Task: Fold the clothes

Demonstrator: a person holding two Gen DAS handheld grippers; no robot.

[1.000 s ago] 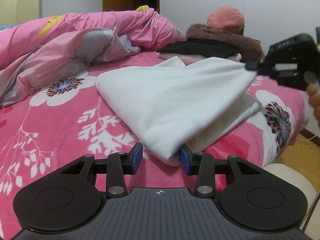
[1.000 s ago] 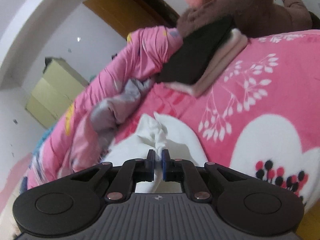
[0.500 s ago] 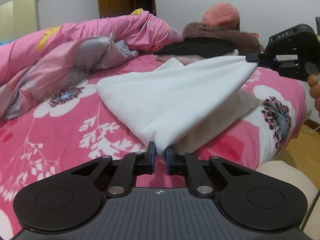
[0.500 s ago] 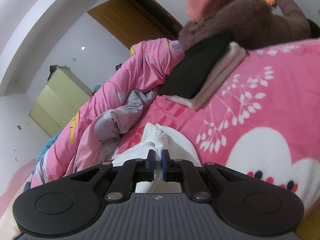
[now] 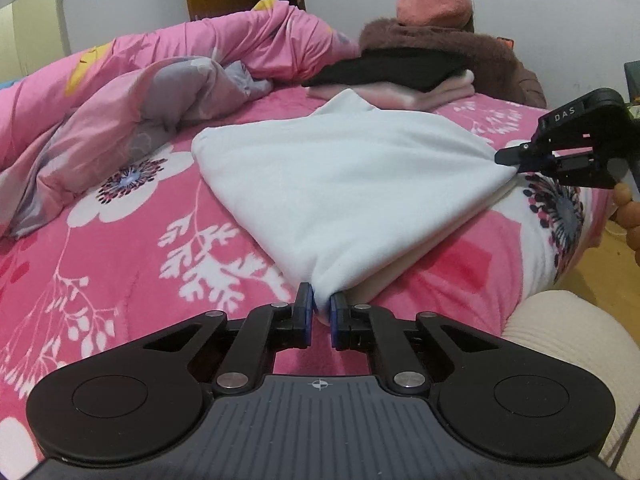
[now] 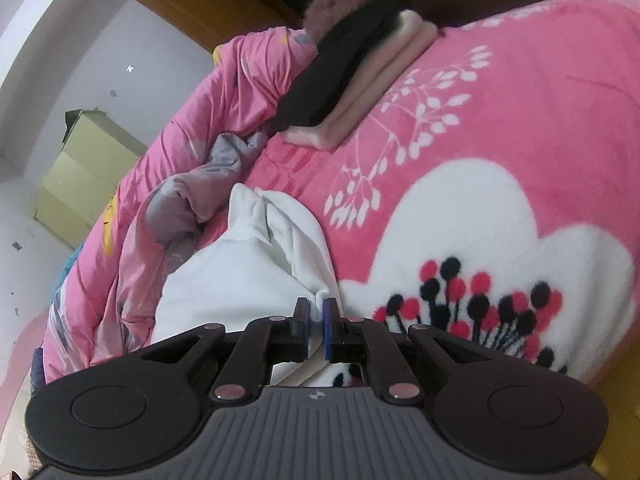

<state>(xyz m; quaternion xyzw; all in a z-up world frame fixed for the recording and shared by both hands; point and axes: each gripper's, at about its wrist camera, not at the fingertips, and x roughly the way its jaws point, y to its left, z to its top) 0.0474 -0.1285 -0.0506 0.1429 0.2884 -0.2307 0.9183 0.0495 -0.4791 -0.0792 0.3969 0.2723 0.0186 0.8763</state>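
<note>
A white garment [image 5: 352,184] lies folded on the pink flowered bedspread [image 5: 120,248]. My left gripper [image 5: 321,306] is shut on its near corner, the cloth pinched between the blue pads. My right gripper [image 5: 516,158], at the right of the left wrist view, grips the garment's right corner, and the top layer stretches between both corners. In the right wrist view the right gripper [image 6: 318,310] is shut on a bunched white garment [image 6: 248,280] corner just above the bedspread [image 6: 520,120].
A rumpled pink and grey quilt [image 5: 140,92] fills the left and back of the bed. A stack of folded clothes [image 5: 400,76], black on pale pink, lies behind the garment, beside a person in a brown fuzzy coat [image 5: 460,44]. The bed's edge drops to a wooden floor [image 5: 600,272] at right.
My left gripper closed on the garment's near corner, where it stood open around it a second ago. The right gripper has sunk toward the bed with its corner, lowering the stretched top layer.
</note>
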